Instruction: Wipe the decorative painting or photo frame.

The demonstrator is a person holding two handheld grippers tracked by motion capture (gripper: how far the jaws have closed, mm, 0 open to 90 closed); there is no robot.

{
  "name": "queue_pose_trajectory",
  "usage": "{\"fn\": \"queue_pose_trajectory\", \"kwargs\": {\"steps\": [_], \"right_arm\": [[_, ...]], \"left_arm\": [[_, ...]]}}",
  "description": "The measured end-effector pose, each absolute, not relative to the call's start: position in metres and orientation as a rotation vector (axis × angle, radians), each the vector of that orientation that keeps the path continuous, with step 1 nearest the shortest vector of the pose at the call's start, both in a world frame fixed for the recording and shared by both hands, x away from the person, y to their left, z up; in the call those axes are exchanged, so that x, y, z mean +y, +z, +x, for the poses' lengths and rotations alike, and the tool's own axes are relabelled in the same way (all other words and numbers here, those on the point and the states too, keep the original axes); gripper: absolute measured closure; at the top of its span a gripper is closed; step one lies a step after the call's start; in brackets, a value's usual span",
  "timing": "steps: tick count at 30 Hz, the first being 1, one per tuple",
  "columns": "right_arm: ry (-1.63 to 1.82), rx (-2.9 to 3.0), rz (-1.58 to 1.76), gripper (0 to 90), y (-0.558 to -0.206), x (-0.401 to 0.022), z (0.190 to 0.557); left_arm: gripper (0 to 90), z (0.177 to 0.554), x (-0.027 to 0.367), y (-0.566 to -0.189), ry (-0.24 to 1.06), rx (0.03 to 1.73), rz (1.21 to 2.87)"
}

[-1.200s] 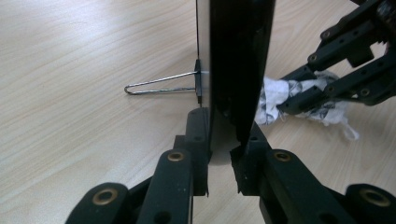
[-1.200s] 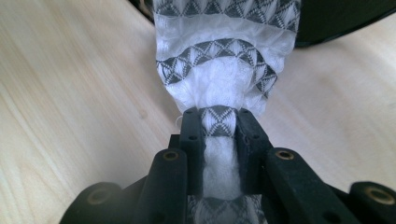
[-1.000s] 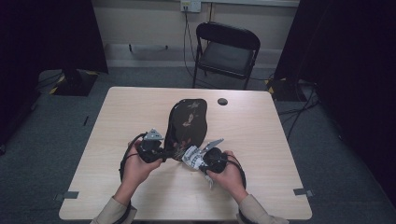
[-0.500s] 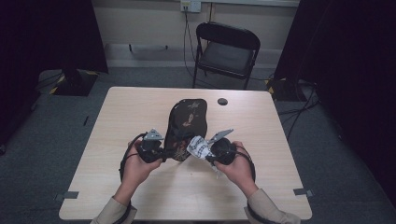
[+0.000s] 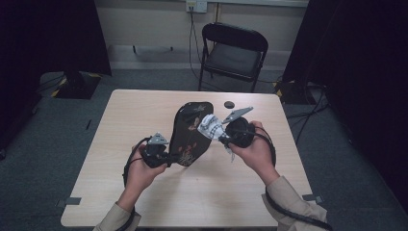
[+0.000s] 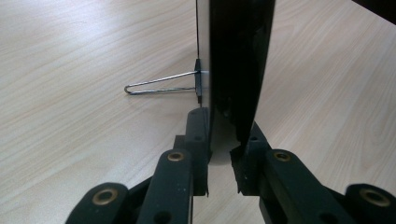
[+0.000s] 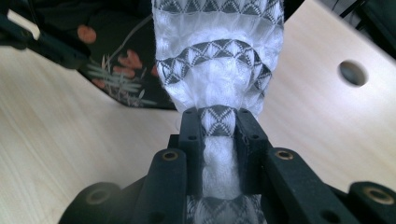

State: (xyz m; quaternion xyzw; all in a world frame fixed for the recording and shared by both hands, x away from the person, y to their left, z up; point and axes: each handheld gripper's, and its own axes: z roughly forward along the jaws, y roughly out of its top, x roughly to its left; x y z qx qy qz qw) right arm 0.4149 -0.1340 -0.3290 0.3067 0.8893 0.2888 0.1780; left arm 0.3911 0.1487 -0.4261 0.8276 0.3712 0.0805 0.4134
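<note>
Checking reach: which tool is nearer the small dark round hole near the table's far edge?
Right. The right tool sits just short of the dark round hole; the left tool is farther back.

left gripper view: black panel point(image 6: 238, 70) runs off the top edge past the jaws, its face is edge-on so the pattern can't be read; wire stand point(image 6: 161, 84) left of the jaws joins it at a small clip, joint partly hidden. right gripper view: white patterned cloth point(image 7: 217, 60) is cut off at the top, its lower end is buried between the jaws. small dark round thing point(image 7: 352, 73) right of the jaws – blurred, can't tell what it is
</note>
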Motion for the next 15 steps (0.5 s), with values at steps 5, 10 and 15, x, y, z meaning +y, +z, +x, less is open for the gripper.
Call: {"fn": "queue_pose_trajectory", "kwargs": {"steps": [5, 10, 15], "right_arm": [[0.831, 2.478, 0.847, 76.1, -0.303, -0.130, 0.418], [0.870, 2.451, 0.837, 76.1, -0.286, -0.124, 0.422], [0.891, 2.457, 0.811, 76.1, -0.278, -0.112, 0.422]], "left_arm": [[78.4, 0.391, 0.149, -0.426, 0.201, 0.933, 2.084], [78.4, 0.391, 0.148, -0.426, 0.200, 0.938, 2.077], [78.4, 0.391, 0.148, -0.426, 0.200, 0.936, 2.081]]}}
